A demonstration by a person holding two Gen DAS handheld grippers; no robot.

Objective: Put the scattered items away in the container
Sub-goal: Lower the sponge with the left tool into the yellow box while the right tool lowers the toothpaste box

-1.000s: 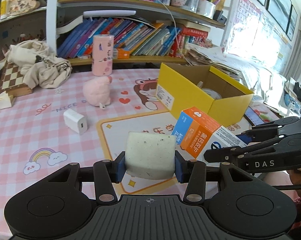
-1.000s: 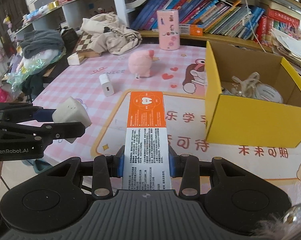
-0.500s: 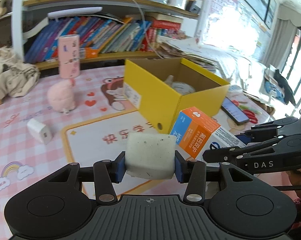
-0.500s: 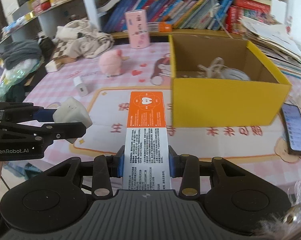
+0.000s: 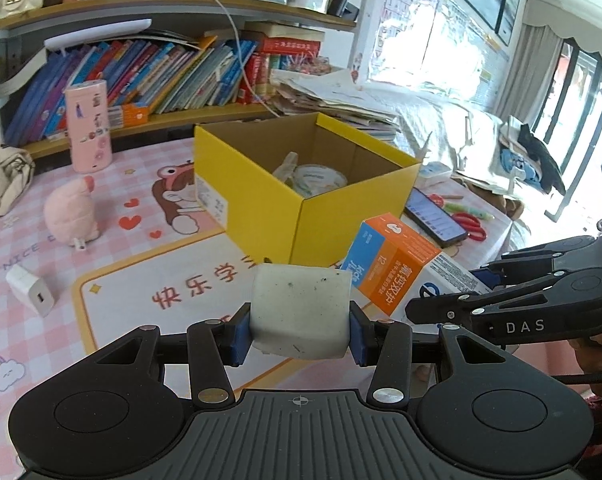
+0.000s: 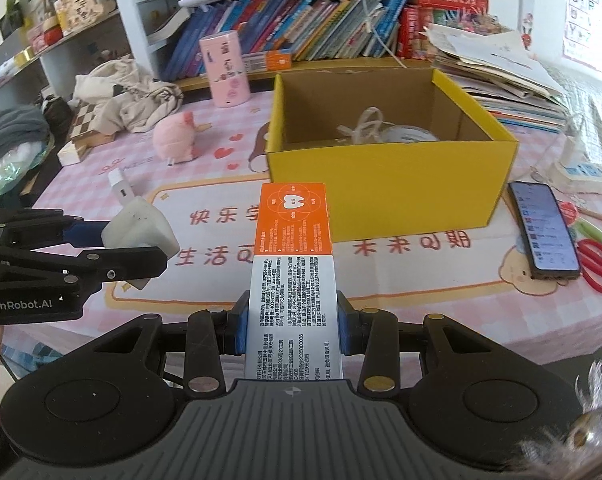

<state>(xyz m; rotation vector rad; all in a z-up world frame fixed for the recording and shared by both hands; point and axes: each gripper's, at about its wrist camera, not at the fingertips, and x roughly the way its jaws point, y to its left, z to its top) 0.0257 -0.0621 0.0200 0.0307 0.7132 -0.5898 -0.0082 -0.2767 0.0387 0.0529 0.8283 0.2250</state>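
**Both hands loaded, box straight ahead**

The left gripper [image 5: 299, 330] is clenched on a pale sponge block [image 5: 299, 310]; the right gripper [image 6: 292, 330] clamps a long toothpaste carton [image 6: 293, 264] near its rear end, long axis pointing forward at the yellow box [image 6: 385, 178]. The open box sits ahead of and below both loads, its near wall facing the carton's tip. Judging by the right wrist view, the carton hand is nearer. A charger [image 5: 31, 289] and pink plush [image 5: 71, 210] lie on the table.
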